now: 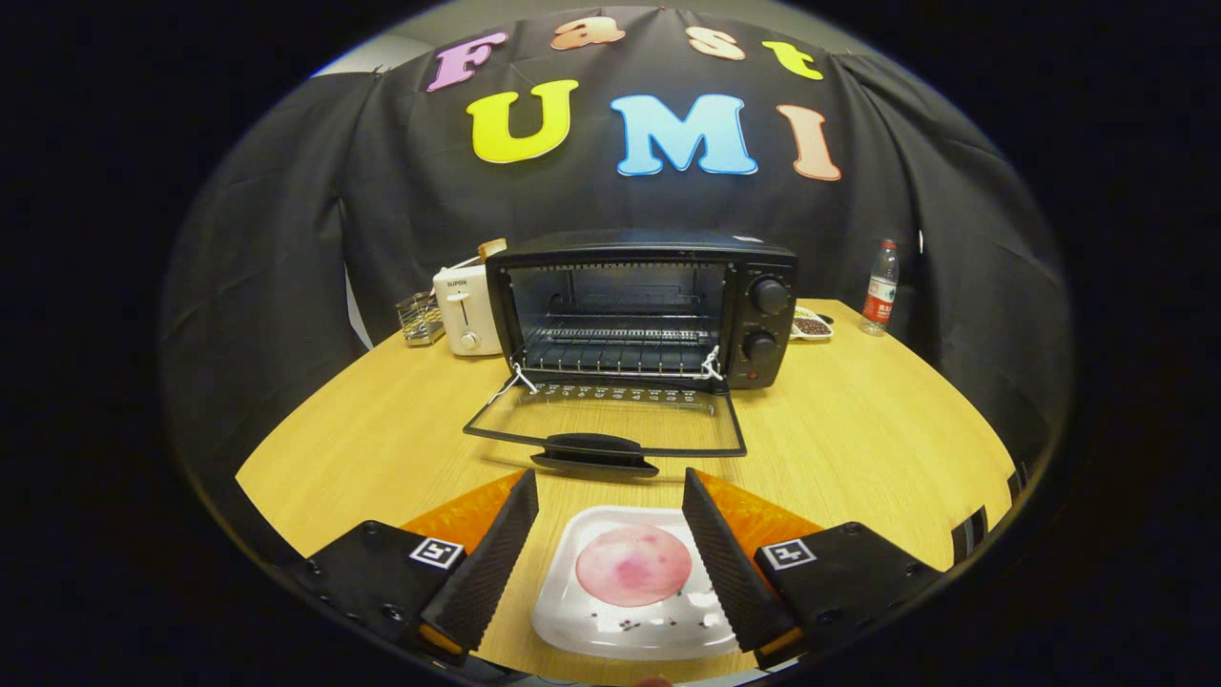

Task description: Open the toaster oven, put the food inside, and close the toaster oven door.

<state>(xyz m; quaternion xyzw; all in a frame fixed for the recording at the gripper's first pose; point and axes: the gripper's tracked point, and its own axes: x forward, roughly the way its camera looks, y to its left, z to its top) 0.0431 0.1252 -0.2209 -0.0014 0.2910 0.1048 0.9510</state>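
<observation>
Our gripper (610, 487) is spread wide around the white plate (631, 625) of pink food (633, 565) — just short of the toaster oven (649, 310) door (606, 425), already down. We could clip its handle (593, 450) — 1 careless low push.

Your one camera rides on the gripper (610, 491) and looks forward along its two fingers (491, 563), which stand apart low in the view. You look from just above the wooden table (858, 429), tilted slightly down. A white plate (630, 596) lies close below, between the fingers. The toaster oven (649, 305), its door (606, 420) hanging open toward you, faces the lens squarely beyond the fingertips, at middle distance.
</observation>
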